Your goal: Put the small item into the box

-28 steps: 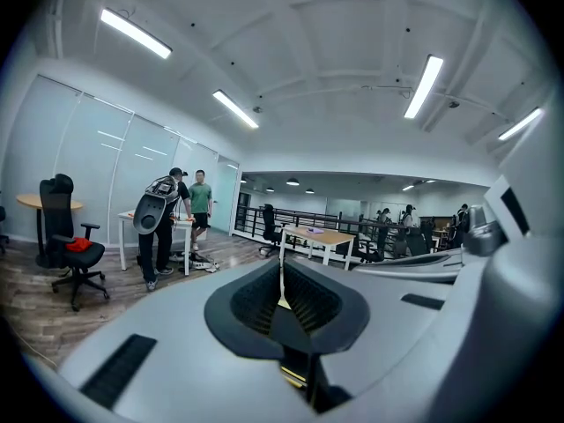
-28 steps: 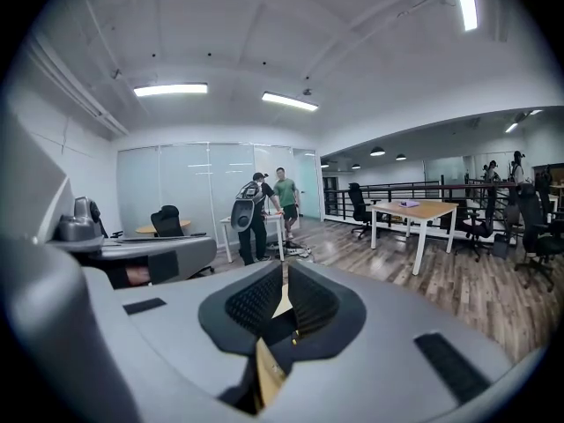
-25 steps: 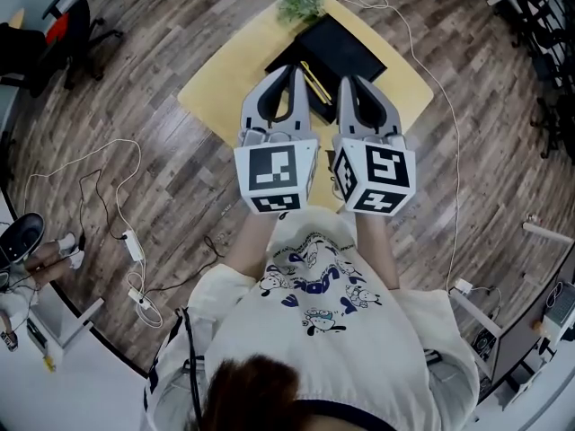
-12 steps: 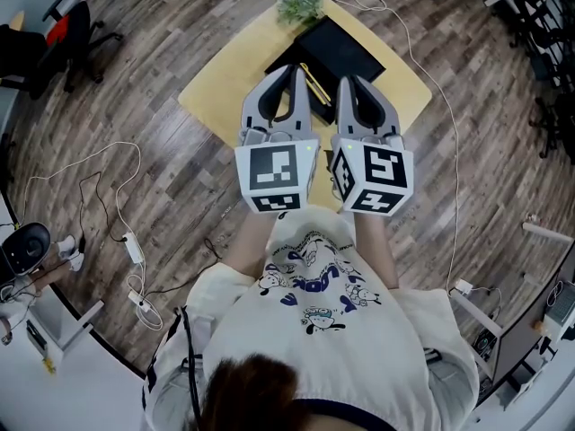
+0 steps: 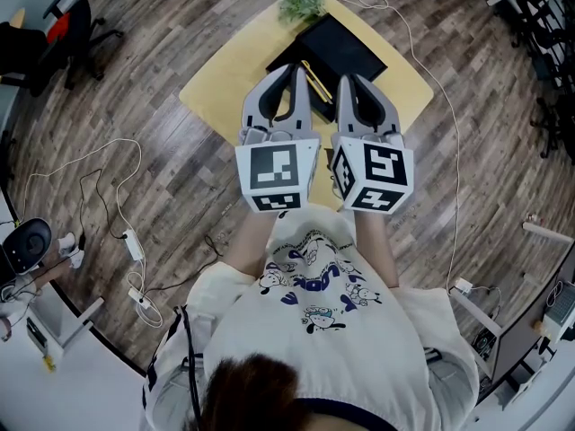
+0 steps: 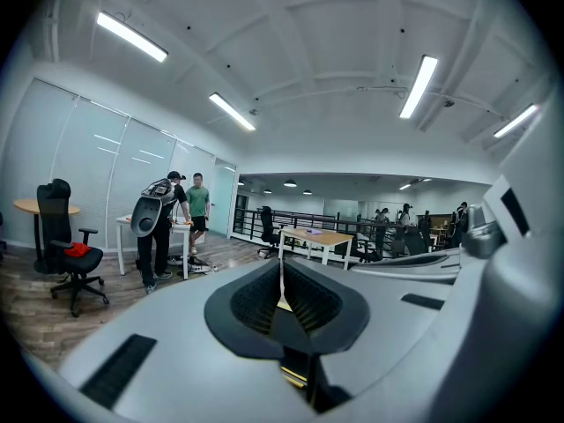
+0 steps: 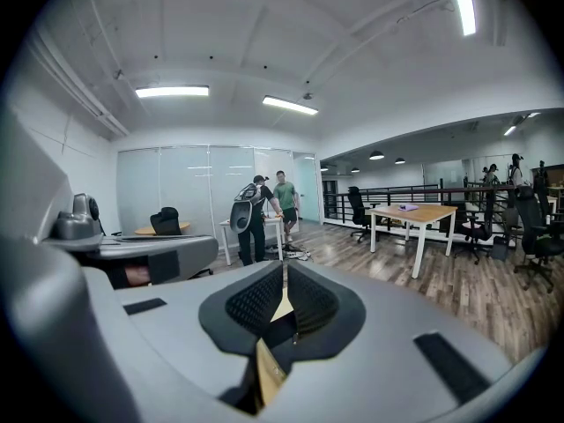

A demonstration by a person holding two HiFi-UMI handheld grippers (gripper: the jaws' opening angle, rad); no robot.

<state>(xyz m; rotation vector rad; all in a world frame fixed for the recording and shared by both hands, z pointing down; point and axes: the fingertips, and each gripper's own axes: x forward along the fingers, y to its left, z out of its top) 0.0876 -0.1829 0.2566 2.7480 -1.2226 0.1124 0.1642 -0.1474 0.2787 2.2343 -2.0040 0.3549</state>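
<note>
In the head view my left gripper (image 5: 296, 70) and right gripper (image 5: 347, 81) are held side by side, raised above a small yellow table (image 5: 229, 74). Both are shut with nothing between the pads. A black box (image 5: 341, 50) lies open on the table beyond the fingertips. A thin yellowish item (image 5: 314, 81) shows in the gap between the two grippers, at the box's near edge; I cannot tell whether it is inside. The left gripper view shows the left gripper (image 6: 280, 273) with pads together, looking level across an office. The right gripper (image 7: 284, 282) looks the same in the right gripper view.
A green plant (image 5: 301, 0) stands at the table's far corner. White cables and a power strip (image 5: 133, 245) lie on the wood floor at left, near an office chair (image 5: 70, 23). Two people (image 7: 264, 214) stand at a desk far off, near a wooden table (image 7: 425, 214).
Both grippers hold the same place. Only a dark object at the head view's left edge has shifted slightly.
</note>
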